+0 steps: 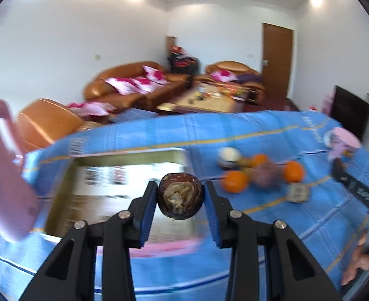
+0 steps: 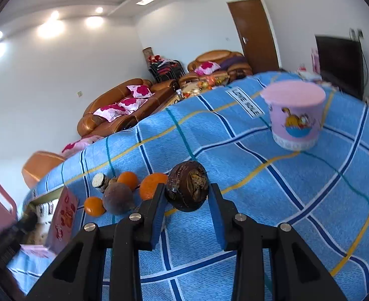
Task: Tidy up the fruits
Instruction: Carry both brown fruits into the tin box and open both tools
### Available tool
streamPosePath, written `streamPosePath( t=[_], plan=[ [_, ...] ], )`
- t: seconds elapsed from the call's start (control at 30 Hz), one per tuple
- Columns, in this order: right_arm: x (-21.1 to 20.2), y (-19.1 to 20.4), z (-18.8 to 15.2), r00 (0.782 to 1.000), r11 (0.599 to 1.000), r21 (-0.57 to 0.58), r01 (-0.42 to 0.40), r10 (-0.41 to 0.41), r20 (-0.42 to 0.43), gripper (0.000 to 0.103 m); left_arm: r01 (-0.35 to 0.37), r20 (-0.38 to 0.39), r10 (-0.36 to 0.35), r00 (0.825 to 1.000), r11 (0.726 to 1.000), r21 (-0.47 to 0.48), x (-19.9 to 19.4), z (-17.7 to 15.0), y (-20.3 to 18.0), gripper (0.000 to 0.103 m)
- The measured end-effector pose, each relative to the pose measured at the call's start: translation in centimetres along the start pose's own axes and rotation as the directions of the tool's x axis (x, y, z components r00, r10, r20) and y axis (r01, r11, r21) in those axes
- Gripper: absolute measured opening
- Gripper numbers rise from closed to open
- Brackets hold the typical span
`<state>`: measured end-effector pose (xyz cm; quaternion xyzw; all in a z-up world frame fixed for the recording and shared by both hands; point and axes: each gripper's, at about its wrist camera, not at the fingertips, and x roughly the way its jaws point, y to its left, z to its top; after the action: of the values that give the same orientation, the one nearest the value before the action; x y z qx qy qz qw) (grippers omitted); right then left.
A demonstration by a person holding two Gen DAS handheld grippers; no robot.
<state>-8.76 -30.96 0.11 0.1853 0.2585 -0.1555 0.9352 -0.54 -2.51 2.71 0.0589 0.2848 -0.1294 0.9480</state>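
Note:
My left gripper [image 1: 181,195] is shut on a dark brown round fruit [image 1: 181,195] with a pale fibrous end, held above an open metal tin [image 1: 124,190]. My right gripper [image 2: 187,188] is shut on a similar dark brown fruit [image 2: 187,186], held over the blue checked cloth [image 2: 259,188]. A pile stays on the cloth: three oranges [image 2: 151,184], a purple-brown fruit [image 2: 117,201] and a cut white-ended piece [image 2: 99,181]. The same pile shows in the left wrist view [image 1: 235,181]. A pink bucket [image 2: 294,114] stands to the right.
A pink chopping board [image 1: 1,170] stands at the left edge, beside the tin. The tin's pink lid [image 2: 64,219] leans upright by the tin. The right gripper's body [image 1: 359,190] shows at the right of the left wrist view. Sofas and a coffee table lie beyond the table.

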Motion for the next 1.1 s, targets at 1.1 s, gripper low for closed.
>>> streamPosePath(
  t=[1.1],
  plan=[
    [4.2, 22.2, -4.7, 0.926, 0.888, -0.270, -0.372, 0.333, -0.179, 0.037, -0.264, -0.107, 0.255, 0.961, 0.960, -0.091, 4.7, -2.2, 7.8, 0.039]
  ],
)
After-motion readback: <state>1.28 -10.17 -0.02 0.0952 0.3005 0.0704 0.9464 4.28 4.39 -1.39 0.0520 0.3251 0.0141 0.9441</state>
